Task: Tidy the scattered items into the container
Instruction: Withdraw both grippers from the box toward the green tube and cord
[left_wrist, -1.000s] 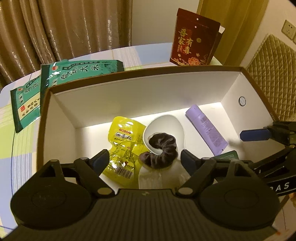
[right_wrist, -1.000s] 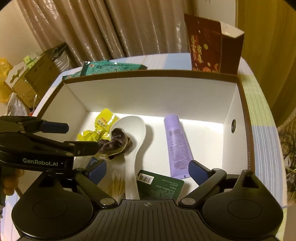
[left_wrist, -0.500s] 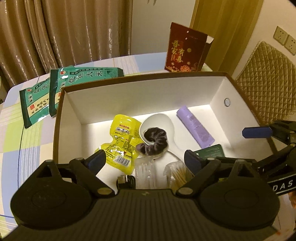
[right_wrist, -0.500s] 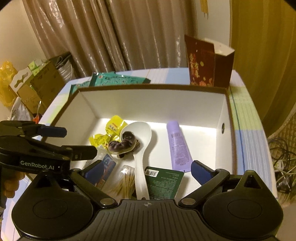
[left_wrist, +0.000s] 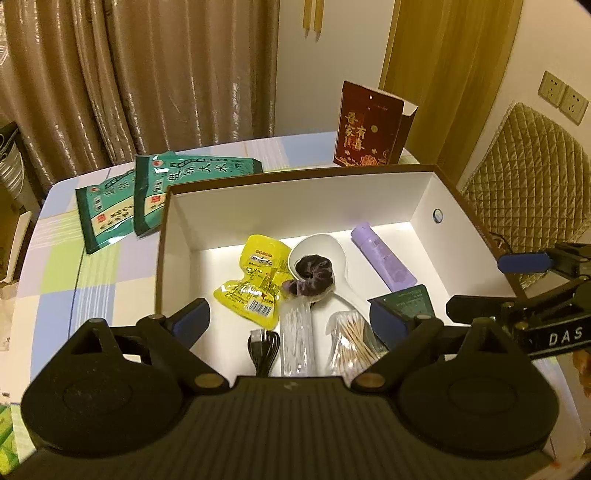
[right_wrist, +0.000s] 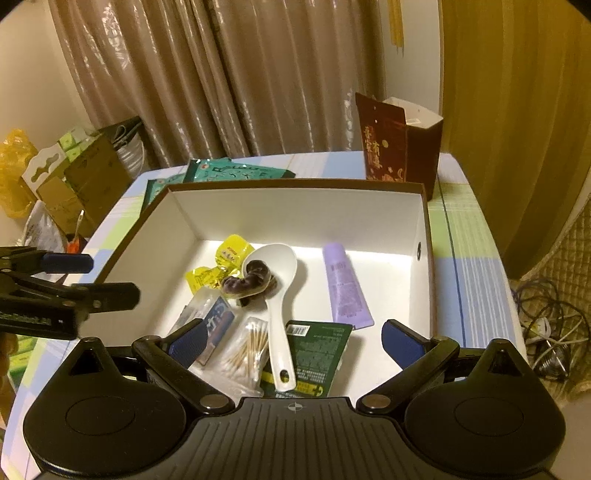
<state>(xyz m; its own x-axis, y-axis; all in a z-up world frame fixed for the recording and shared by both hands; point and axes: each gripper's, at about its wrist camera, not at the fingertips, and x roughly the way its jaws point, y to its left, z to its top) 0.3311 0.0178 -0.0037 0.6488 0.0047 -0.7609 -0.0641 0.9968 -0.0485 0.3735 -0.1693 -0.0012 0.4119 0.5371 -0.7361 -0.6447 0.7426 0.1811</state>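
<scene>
While both tongs, left gripper (left_wrist: 290, 321) and right gripper (right_wrist: 293, 341), gape empty, the white-lined cardboard box (left_wrist: 295, 201) cradles a glossy ceramic spoon (right_wrist: 279, 280) and fuzzy scrunchie (right_wrist: 249, 282).

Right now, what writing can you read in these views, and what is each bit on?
"DAS": side of the right tongs.
"吾家有喜": red paper bag.
"大米", among other characters: green rice bags.
Yellow snack packets, purple tube, dark green packet: print too small to read.
</scene>
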